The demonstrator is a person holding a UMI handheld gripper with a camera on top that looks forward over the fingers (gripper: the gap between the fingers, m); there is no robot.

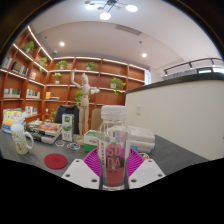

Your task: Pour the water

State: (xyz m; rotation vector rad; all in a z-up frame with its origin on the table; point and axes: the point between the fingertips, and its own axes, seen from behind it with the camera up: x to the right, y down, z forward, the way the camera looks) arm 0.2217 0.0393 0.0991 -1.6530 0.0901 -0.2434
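- Currently, a clear plastic cup (114,158) stands upright between the two white fingers (87,172) of the gripper (113,178), with the pink pads visible through its wall; the fingers look closed against its sides, gripping it.
- Whether the cup holds water cannot be told; its wall looks clear with a pink tint from the pads behind it.
- Just ahead of the cup, on the grey counter (170,152), sits a clear lidded container (138,138).
- To the left of the fingers lies a red lid (56,160), and farther left stands a clear pitcher (21,139) with a handle.
- Behind these, a wooden mannequin (82,100) stands on the counter before wall shelves (30,72) carrying plants.
- Judged risk: a thin plastic cup may buckle under a tight squeeze, or slip down between the pads if held loosely, spilling on the counter.
- Judged risk: tipping the cup quickly over a narrow target could send water past the rim, and the nearby container and lid could be knocked in the swing.
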